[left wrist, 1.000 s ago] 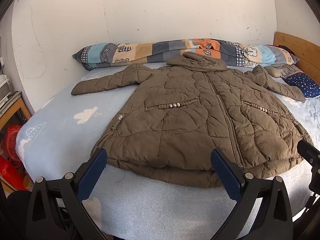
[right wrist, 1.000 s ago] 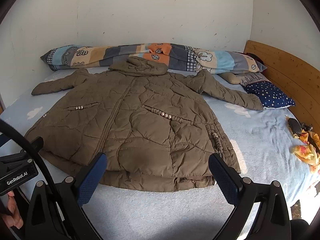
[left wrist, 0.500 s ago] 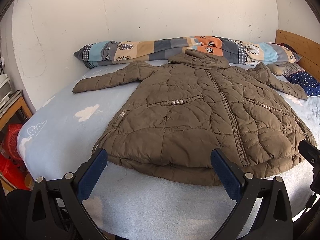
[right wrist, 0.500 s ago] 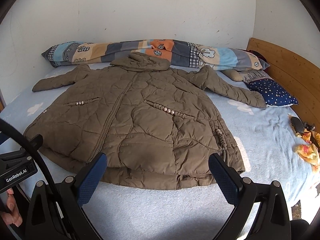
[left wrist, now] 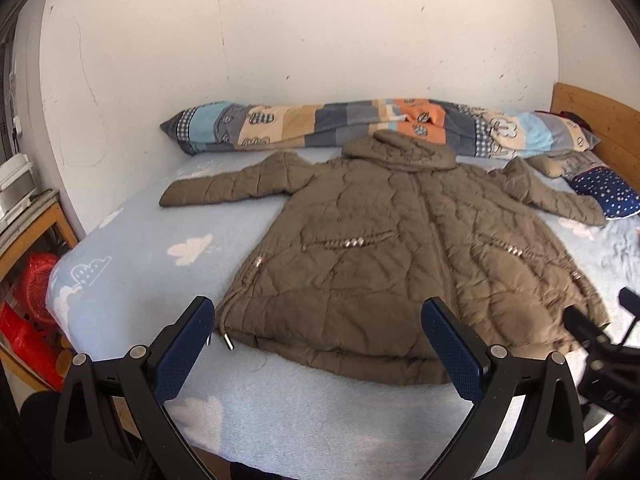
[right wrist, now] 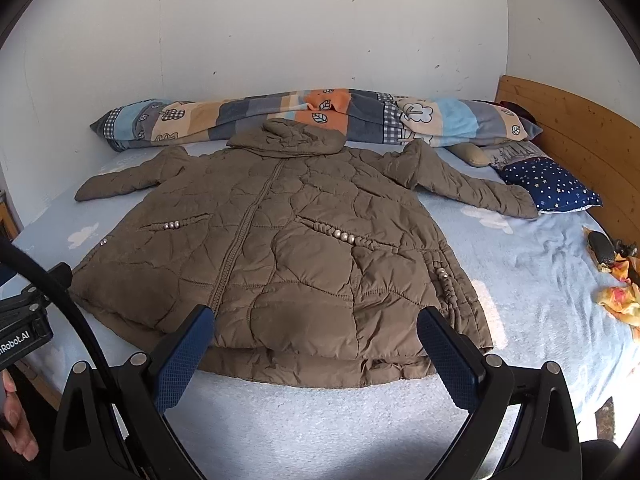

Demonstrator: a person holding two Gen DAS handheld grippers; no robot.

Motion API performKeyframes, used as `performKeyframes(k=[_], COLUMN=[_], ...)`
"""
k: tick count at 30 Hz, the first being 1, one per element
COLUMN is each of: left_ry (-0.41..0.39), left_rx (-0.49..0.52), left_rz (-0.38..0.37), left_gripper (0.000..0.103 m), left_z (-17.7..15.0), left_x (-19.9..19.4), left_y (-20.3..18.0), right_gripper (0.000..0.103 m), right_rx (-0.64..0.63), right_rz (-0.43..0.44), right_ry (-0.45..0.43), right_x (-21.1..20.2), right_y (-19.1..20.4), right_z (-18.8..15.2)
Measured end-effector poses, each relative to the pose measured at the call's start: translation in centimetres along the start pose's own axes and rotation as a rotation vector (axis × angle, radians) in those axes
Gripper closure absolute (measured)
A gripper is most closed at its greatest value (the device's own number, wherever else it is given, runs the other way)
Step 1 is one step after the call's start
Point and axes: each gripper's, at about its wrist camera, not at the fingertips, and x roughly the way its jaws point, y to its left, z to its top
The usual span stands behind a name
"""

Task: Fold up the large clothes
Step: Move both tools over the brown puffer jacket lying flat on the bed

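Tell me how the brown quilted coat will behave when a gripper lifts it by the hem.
The brown quilted coat would probably sag and drape rather than hold shape: it lies limp on the bed with creased panels. Its puffy quilting suggests it is bulky but fairly light. The smooth-looking shell may slip, so the open right gripper should probably take a thick bite.

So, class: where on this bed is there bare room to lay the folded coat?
Bare sheet lies between the coat hem and the near edge, and beside the near left corner. Crowded: the rolled quilt along the wall, and the pillow.
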Motion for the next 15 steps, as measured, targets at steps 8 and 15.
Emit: performKeyframes(k=[8,15], left_ry=[-0.085,-0.059], left_rx=[0.044,0.008], left_rz=[-0.102,-0.254], left_gripper=[0.000,0.000], left_z=[5.2,8.7], left_x=[-6.6,-9.6], left_y=[-4.3,-6.2], right_gripper=[0.000,0.000], right_rx=[0.073,0.123], right_rz=[0.016,-0.013], right_ry=[-0.056,-0.083], right_x=[-2.0,-3.3], right_y=[-1.9,-4.0], right_z=[0.6,0.8])
